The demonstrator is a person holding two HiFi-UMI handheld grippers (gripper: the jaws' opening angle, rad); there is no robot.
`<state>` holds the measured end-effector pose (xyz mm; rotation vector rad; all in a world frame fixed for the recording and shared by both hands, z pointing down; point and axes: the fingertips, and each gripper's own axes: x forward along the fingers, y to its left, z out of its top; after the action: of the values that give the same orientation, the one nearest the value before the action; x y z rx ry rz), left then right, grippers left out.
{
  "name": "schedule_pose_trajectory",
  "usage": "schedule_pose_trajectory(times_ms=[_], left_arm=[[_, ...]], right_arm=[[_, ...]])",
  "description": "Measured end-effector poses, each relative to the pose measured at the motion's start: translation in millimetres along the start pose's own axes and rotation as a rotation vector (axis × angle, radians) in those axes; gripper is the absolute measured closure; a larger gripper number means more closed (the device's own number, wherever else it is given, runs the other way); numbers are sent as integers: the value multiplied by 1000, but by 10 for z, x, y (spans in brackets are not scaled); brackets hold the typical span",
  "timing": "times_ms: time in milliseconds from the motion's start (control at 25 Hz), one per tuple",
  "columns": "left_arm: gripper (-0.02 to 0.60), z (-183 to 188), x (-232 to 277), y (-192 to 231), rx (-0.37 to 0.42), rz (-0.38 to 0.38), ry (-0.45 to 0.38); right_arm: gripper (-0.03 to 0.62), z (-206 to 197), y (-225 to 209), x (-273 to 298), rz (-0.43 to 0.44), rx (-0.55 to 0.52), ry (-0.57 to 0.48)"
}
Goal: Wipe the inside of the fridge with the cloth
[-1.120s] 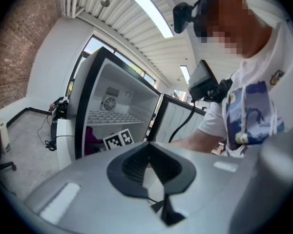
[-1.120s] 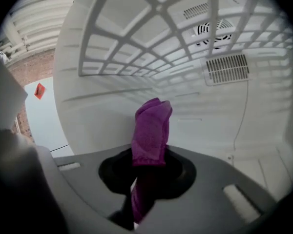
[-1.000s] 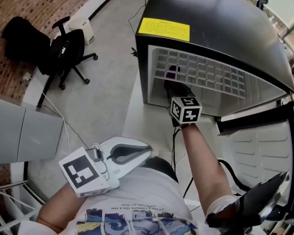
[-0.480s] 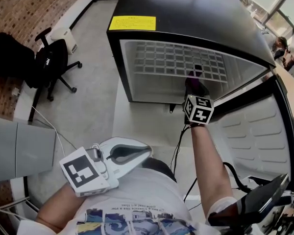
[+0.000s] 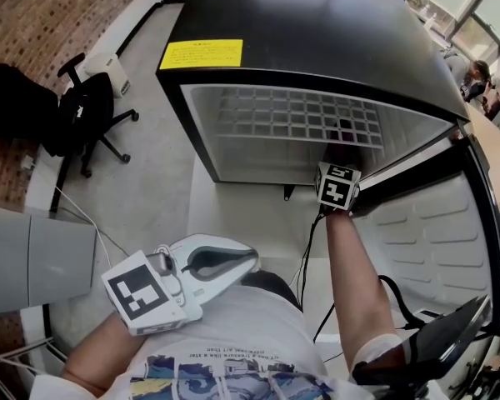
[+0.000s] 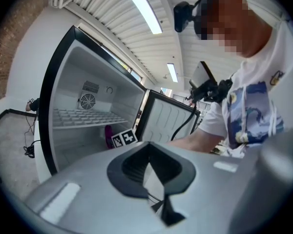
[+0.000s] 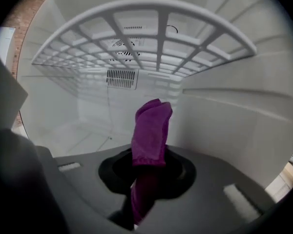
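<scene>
Inside the fridge (image 5: 333,40), below its wire shelf (image 7: 158,28) and near the right wall, the right gripper (image 7: 147,179) pinched the purple cloth (image 7: 151,128), while the left gripper (image 5: 248,261), pressed together and empty, hung near the person's shirt (image 5: 233,340).

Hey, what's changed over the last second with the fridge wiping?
The right gripper, shut on the purple cloth, swept rightward under the wire shelf, from the left-centre of the fridge toward its right wall. The left gripper stayed shut and empty by the person's shirt; the fridge door stayed open.
</scene>
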<state>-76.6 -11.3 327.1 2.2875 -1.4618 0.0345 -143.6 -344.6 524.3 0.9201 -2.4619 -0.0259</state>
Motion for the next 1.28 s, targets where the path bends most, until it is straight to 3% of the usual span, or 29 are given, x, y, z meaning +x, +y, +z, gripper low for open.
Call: schedule_pose_trajectory(times_ms=[320,1280], left_arm=[[575,35,60,177,-24,48,9],[574,-12,-82,251,-67,136,-28]], right_arm=[[540,-236,265,243,96,-36,77],[540,-60,1558,175,340,-93,51]])
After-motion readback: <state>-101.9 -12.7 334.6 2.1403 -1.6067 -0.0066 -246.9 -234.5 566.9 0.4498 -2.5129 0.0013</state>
